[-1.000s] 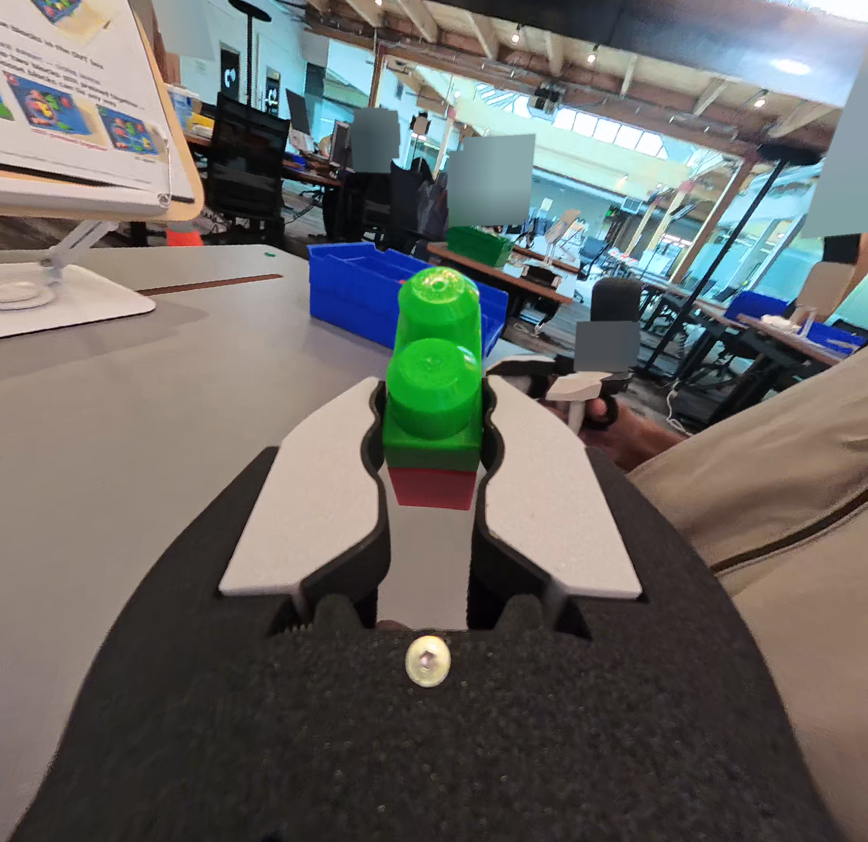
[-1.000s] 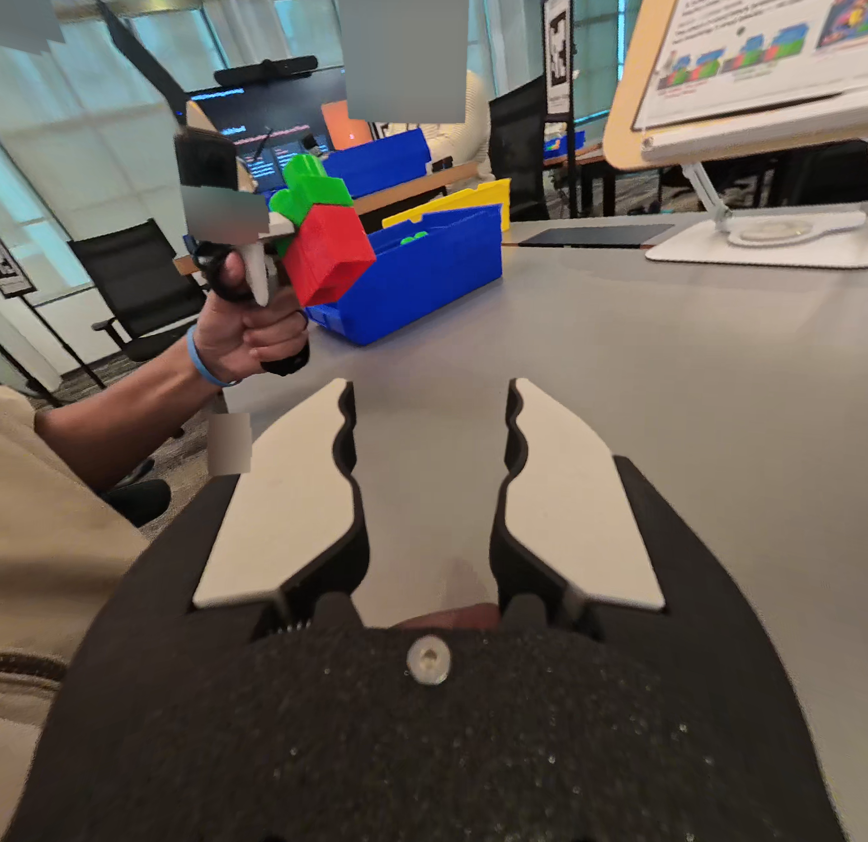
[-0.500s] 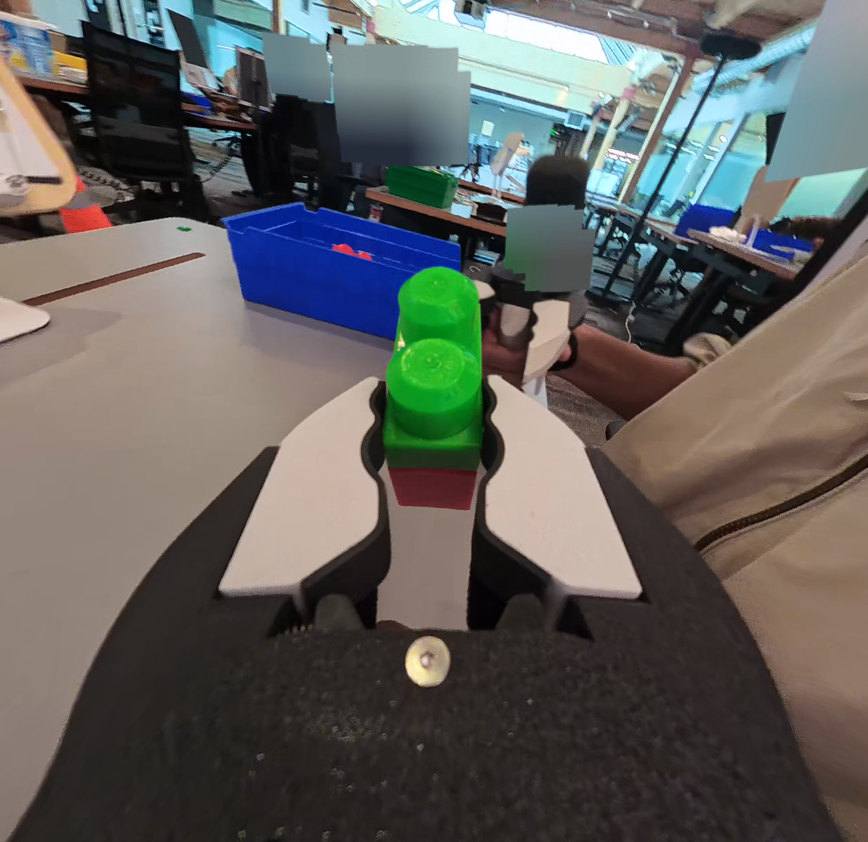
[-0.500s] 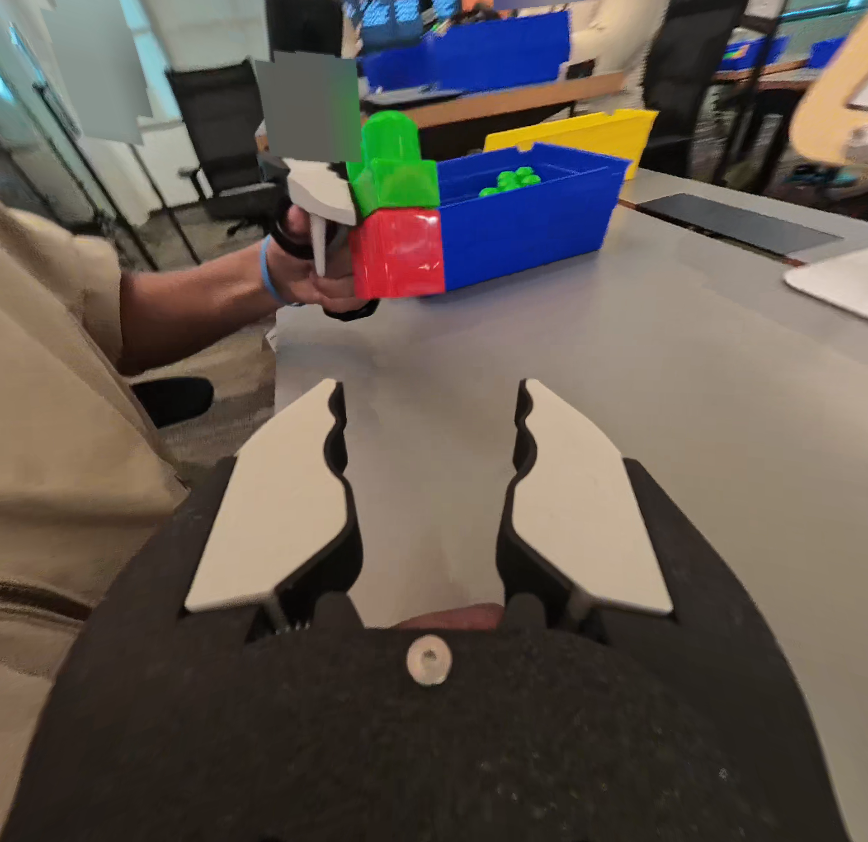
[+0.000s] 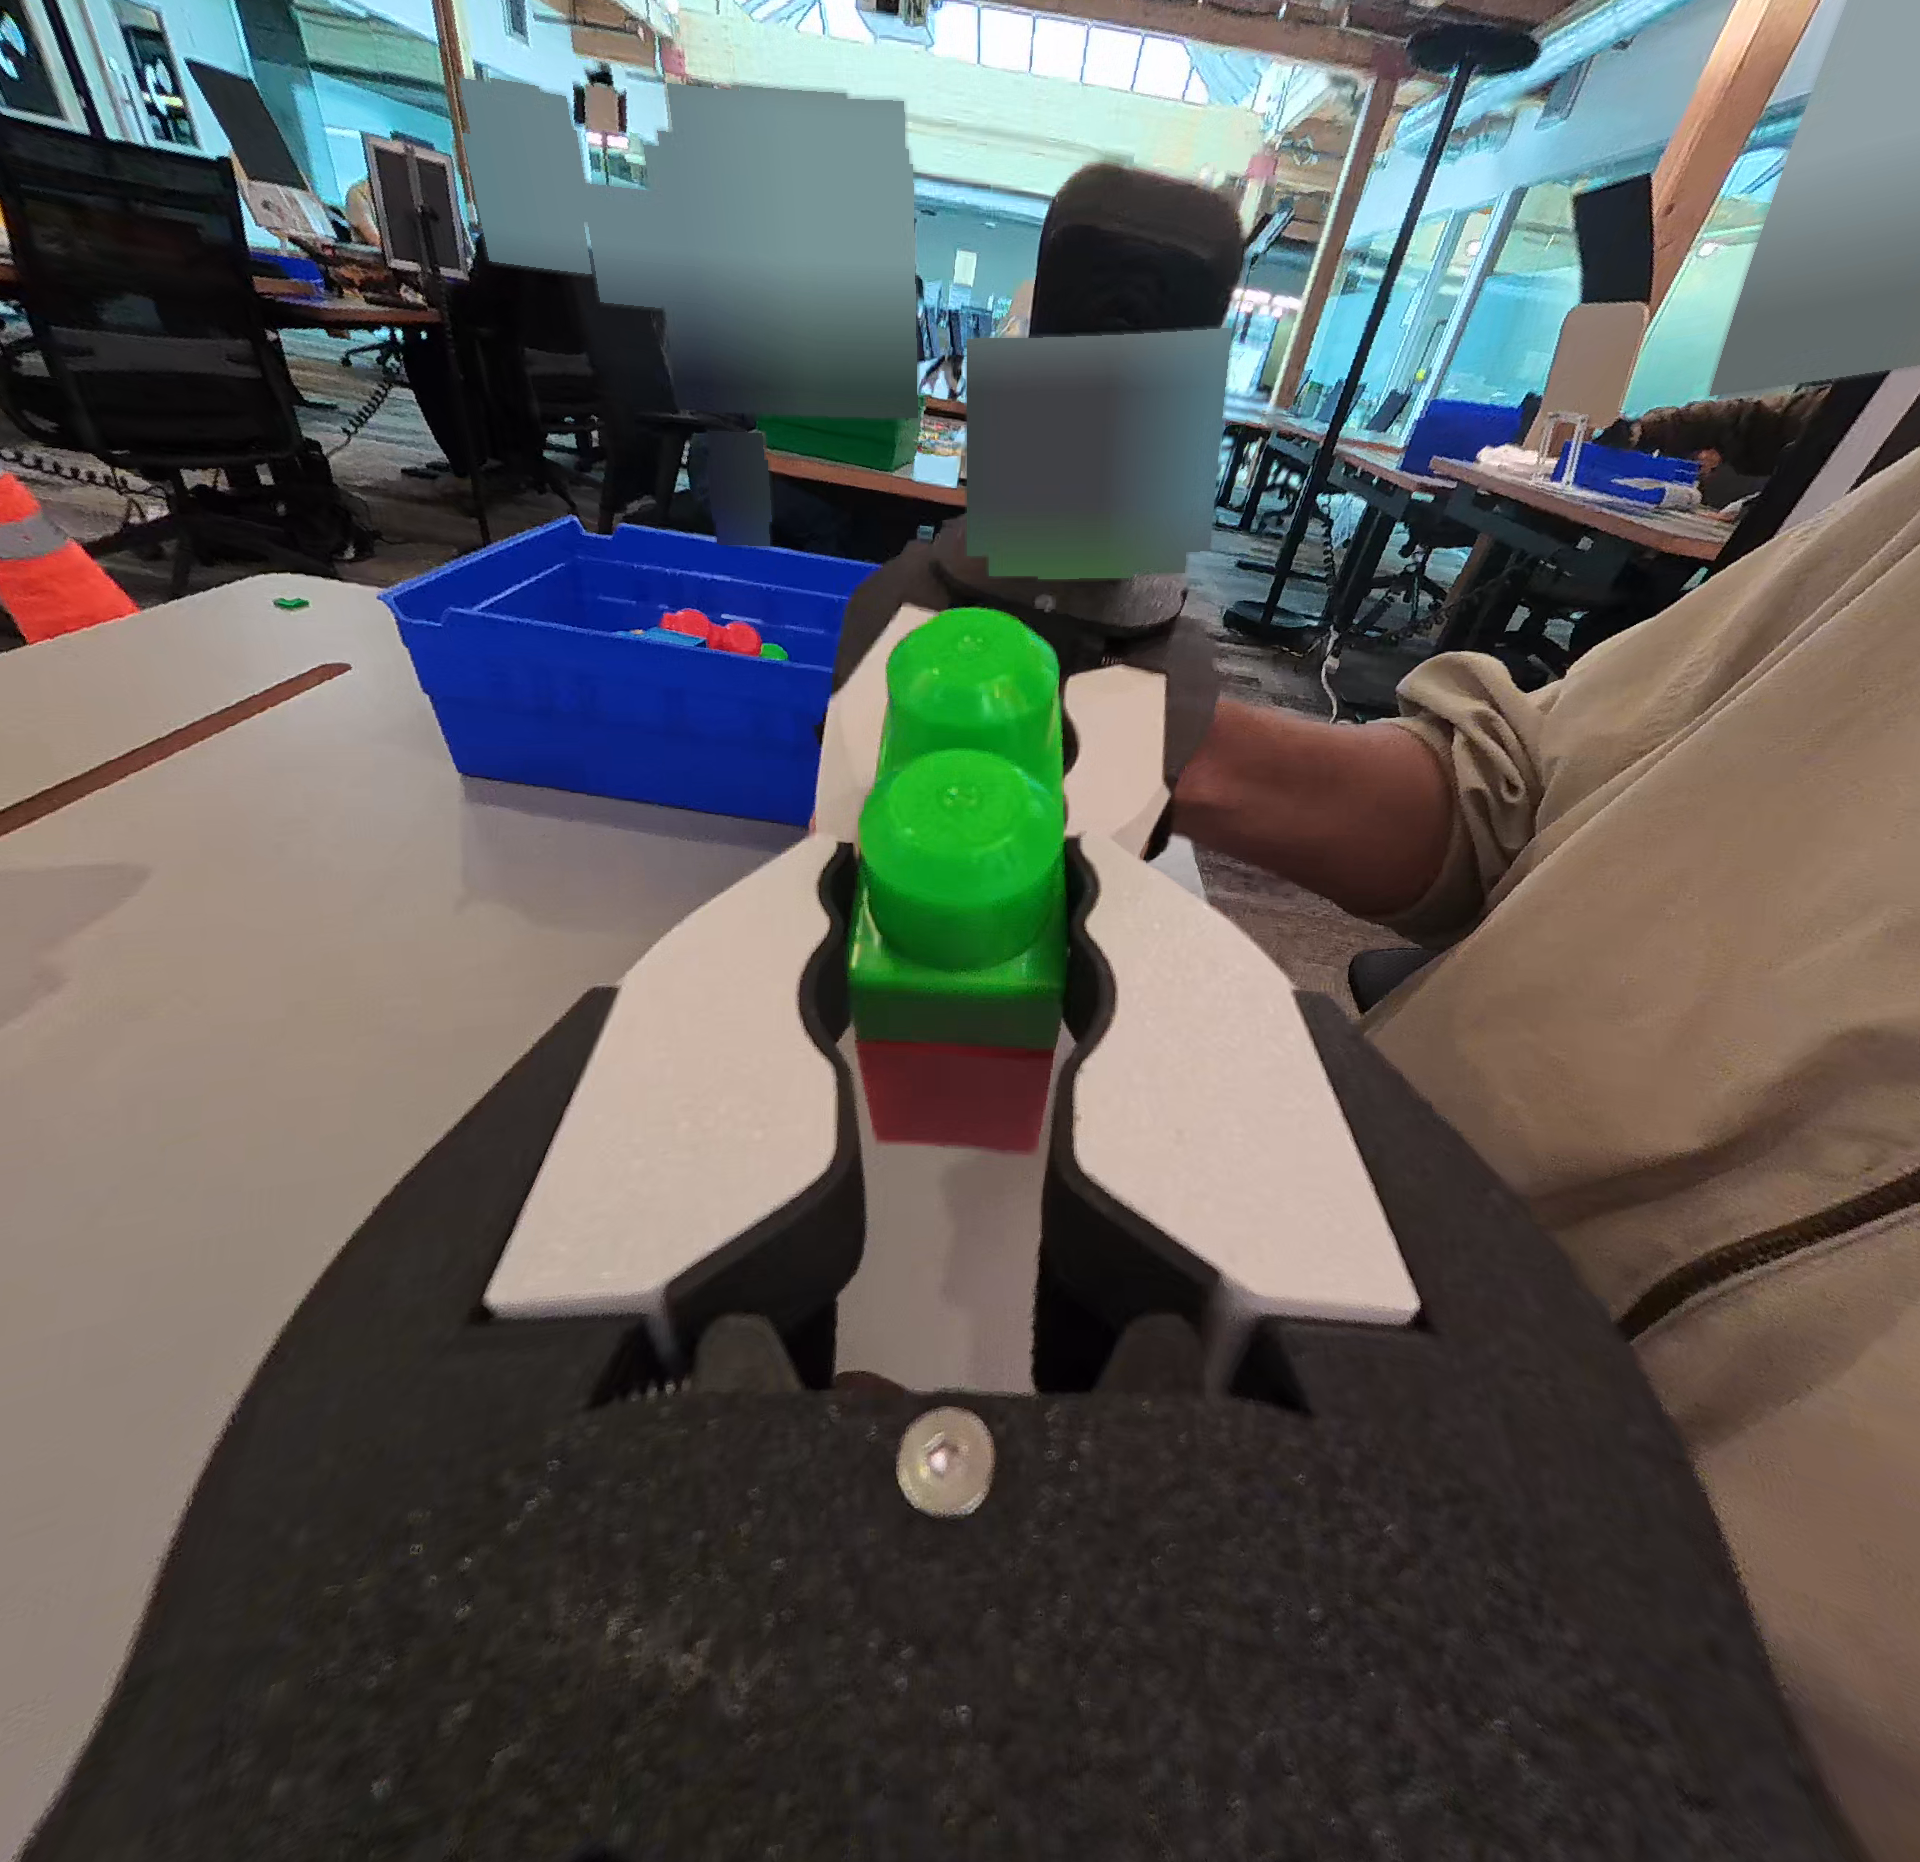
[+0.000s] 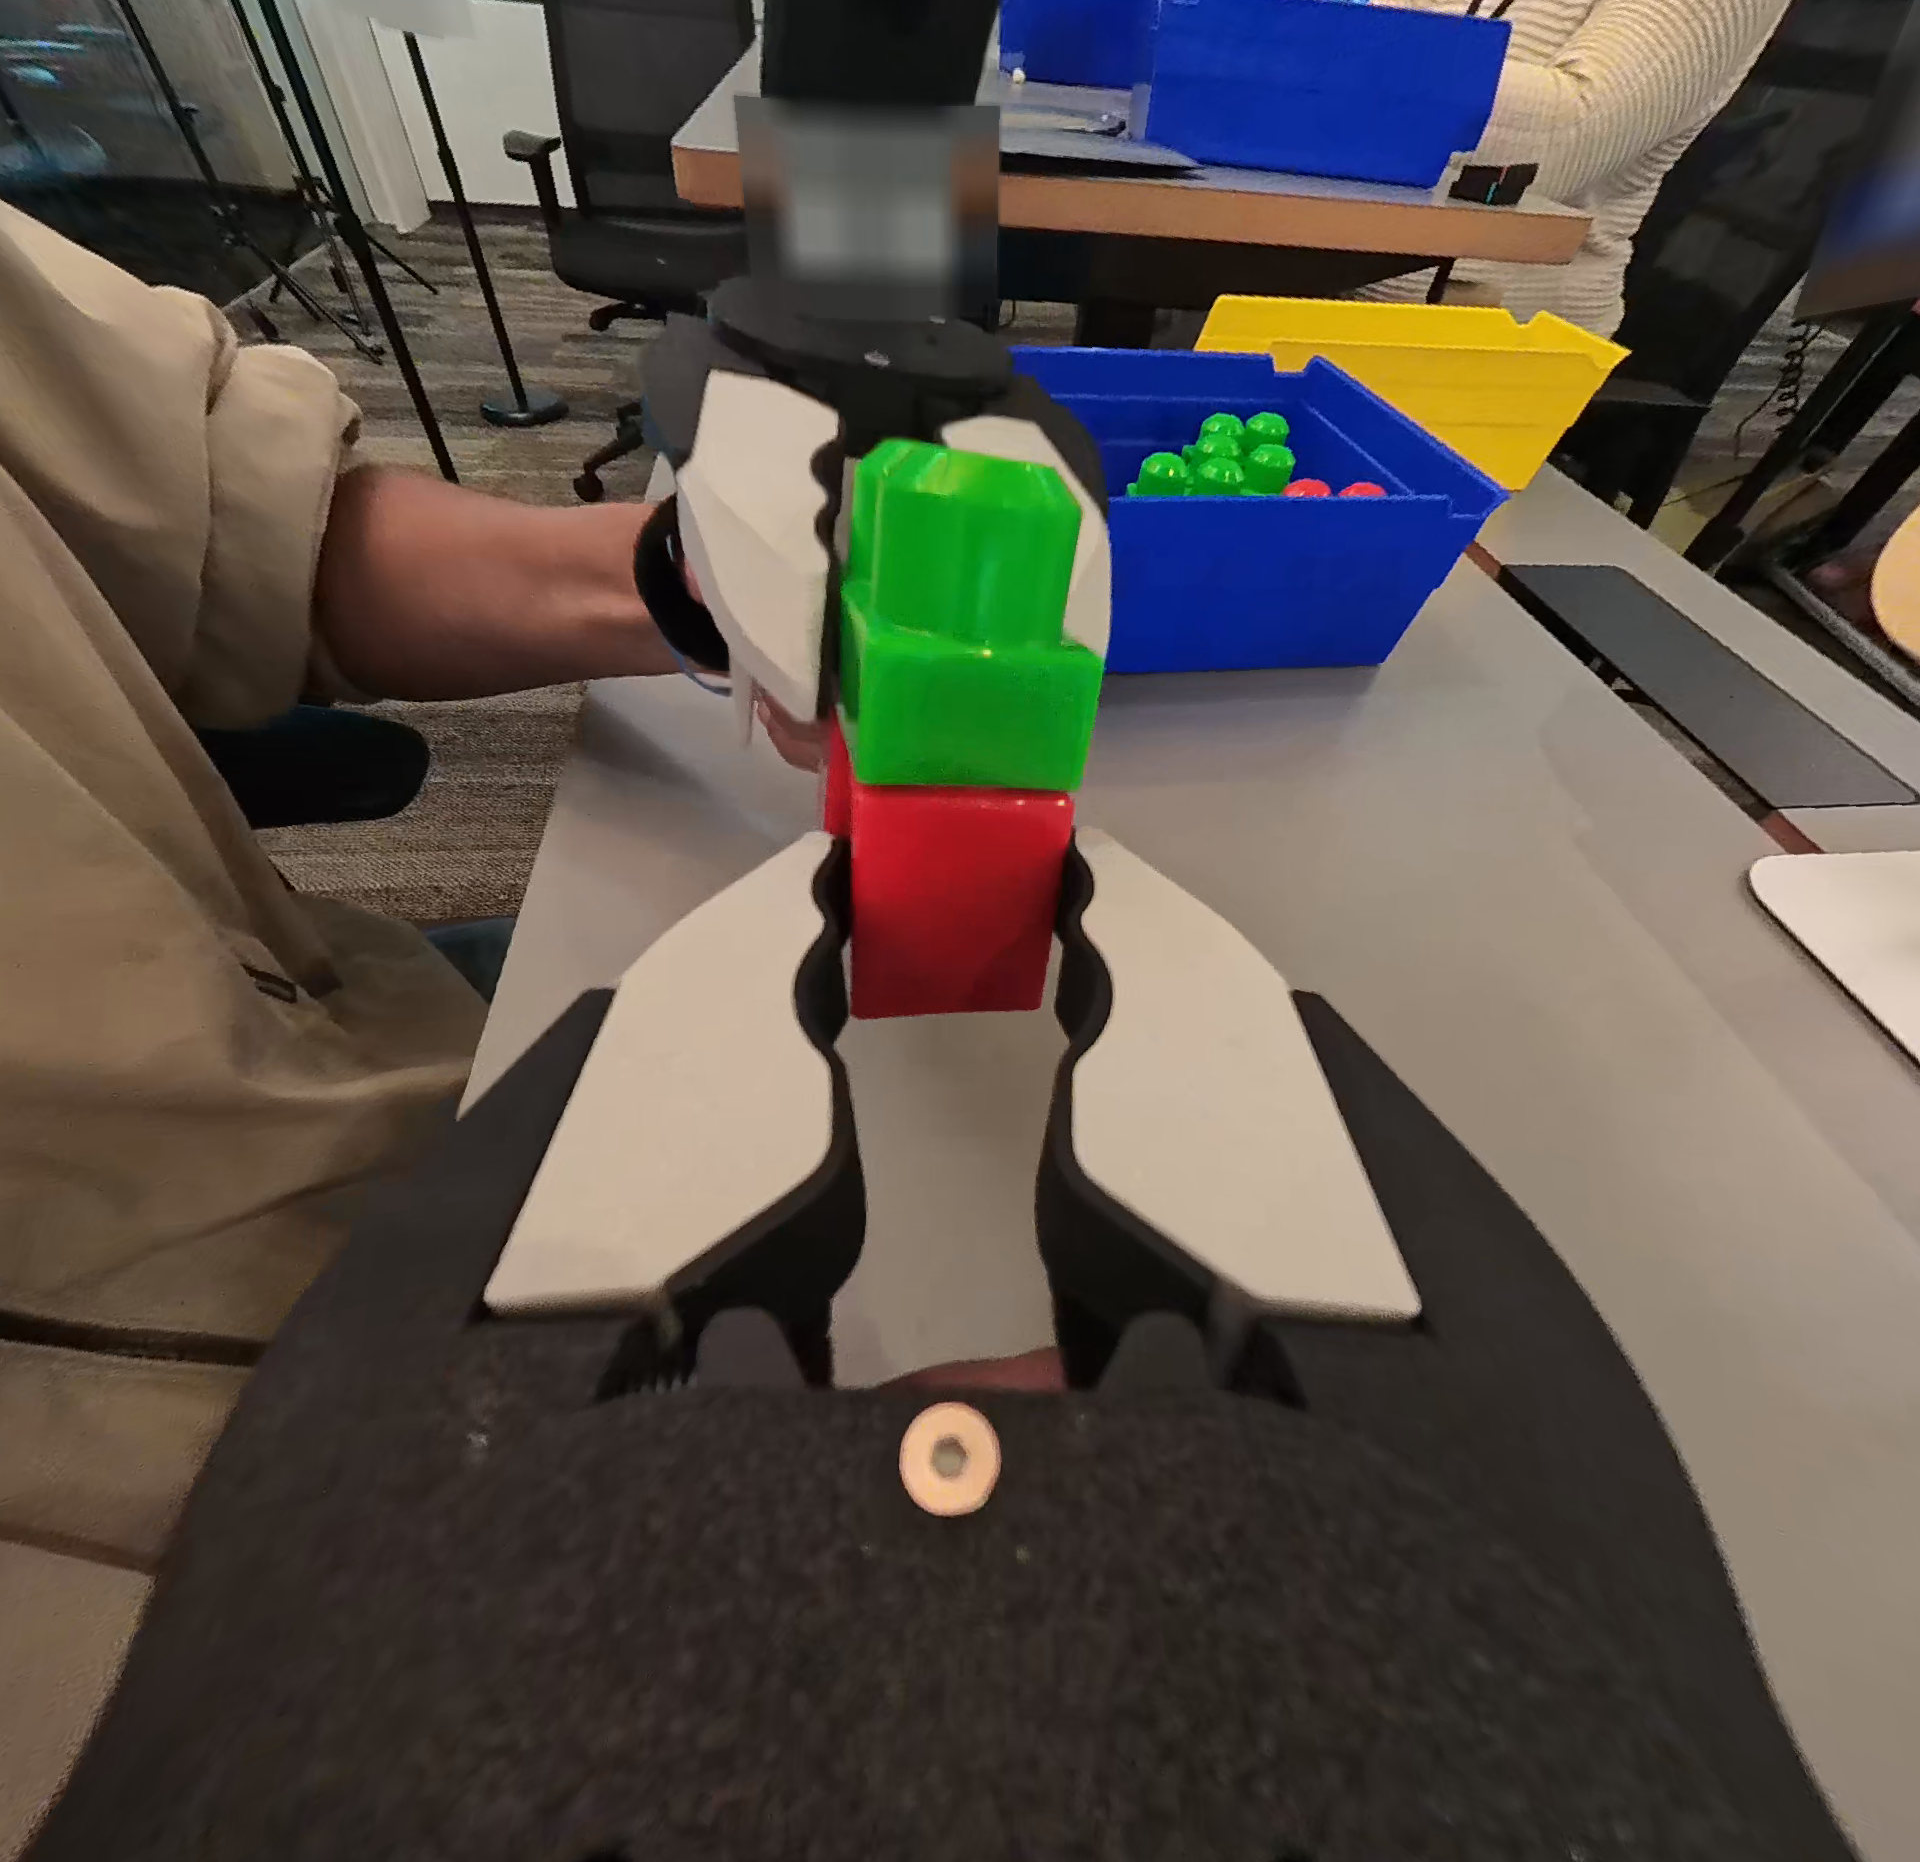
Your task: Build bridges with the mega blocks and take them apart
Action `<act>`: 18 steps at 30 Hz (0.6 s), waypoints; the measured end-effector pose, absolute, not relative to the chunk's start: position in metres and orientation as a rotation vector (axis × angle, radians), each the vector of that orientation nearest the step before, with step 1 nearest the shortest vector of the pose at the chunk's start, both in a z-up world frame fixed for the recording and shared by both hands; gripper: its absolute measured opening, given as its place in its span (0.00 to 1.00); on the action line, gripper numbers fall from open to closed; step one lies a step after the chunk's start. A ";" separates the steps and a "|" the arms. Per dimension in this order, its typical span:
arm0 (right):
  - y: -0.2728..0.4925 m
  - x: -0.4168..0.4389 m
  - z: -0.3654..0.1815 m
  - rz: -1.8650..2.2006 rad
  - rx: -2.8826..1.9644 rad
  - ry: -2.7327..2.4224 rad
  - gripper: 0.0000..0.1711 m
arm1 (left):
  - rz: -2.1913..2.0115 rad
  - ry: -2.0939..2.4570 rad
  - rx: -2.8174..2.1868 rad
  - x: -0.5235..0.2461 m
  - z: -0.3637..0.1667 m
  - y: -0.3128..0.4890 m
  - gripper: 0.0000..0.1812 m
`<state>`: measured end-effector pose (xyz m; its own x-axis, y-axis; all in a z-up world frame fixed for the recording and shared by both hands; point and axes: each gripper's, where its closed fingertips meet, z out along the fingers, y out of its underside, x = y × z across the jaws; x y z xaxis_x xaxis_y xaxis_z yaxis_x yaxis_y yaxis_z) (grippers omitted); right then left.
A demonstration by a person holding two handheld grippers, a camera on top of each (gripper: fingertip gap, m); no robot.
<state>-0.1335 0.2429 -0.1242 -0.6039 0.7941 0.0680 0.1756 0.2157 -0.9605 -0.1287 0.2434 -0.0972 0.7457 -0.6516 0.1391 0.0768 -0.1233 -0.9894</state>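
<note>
Right wrist view is showing your right gripper point(image 6: 951, 929) closing its fingers on the red block point(image 6: 951, 903), while your left gripper point(image 5: 956, 939) is pinching the green block point(image 5: 961, 877) stacked on it, both held above the table point(image 6: 1455, 981) in front of the blue bin point(image 6: 1268, 576). Pull straight apart (no twisting), I'd say. Whether the right fingers are gripping firmly yet is hard to tell, and the studs joining the blocks are hidden.

A grey surface point(image 6: 1455, 981) fills the lower frame. On it, upper right, sits a blue bin point(image 6: 1278, 586) of blocks; a yellow bin point(image 6: 1455, 378) behind it seems to rest there too. A white base point(image 6: 1849, 929) lies at right edge.
</note>
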 end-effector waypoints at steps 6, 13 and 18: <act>0.243 -0.131 -0.129 1.368 -0.880 -1.955 0.22 | -0.628 0.518 -1.567 -0.127 -0.088 0.242 0.21; 0.266 -0.127 -0.170 1.245 -0.997 -2.028 0.22 | -0.573 0.514 -1.501 -0.139 -0.058 0.234 0.21; 0.276 -0.121 -0.172 1.280 -1.064 -1.941 0.22 | -0.518 0.478 -1.510 -0.153 -0.056 0.233 0.21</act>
<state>-0.1212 0.2762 -0.1722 -0.5162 0.8556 0.0372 0.3029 0.2230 -0.9266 -0.1534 0.2331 -0.0556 0.8042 -0.5940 0.0227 0.0244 -0.0053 -0.9997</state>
